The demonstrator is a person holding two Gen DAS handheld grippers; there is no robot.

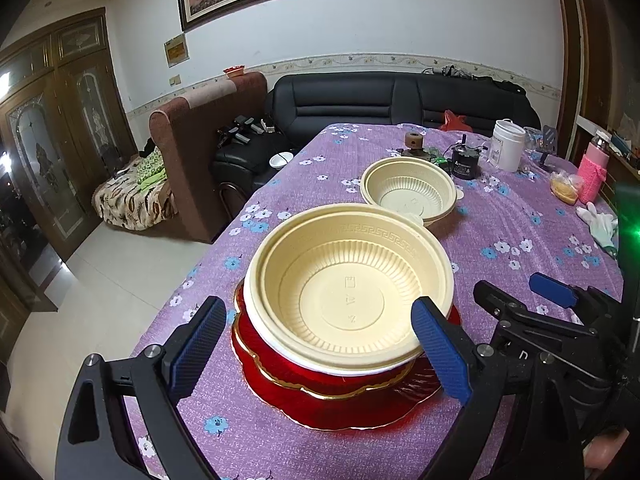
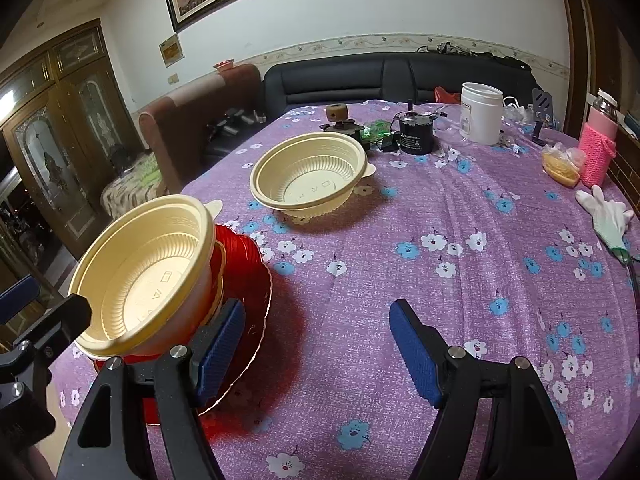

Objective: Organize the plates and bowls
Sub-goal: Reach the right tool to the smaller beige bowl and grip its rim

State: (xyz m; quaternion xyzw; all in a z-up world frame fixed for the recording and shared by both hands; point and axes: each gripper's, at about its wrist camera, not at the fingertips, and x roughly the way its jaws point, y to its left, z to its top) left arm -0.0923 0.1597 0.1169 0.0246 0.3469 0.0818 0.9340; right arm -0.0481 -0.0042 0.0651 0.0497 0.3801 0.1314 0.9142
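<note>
Left gripper (image 1: 316, 344): black frame with blue ribbed pads, spread wide, straddling the near rim of the stack. Nothing is pinched, so it's released.
Nearest bowl (image 1: 348, 284): cream ribbed plastic bowl with a key-pattern rim, sitting in a white bowl (image 1: 276, 346), so the nesting has already begun, I'd say.
Red plates (image 1: 332, 396): glossy scalloped red plates with gold trim, forming the base of the pile near the table's left edge. Widest at the bottom makes sense for stability.
Right gripper (image 2: 318, 344): same blue pads, also released, hovering over bare cloth just beside the red plates. Its left pad (image 2: 220, 348) overlaps the plate rim in this view; can't tell if it touches.
Second bowl (image 2: 310, 172): matching cream ribbed bowl with a small tab handle, alone further toward the far edge, well apart from the stack. Probably the next one to go on.
Table (image 2: 460, 280): purple flowered cloth, with a white jar (image 2: 480, 114), a black motor (image 2: 416, 136) and a pink knitted bottle (image 2: 598, 148) along the far edge.
</note>
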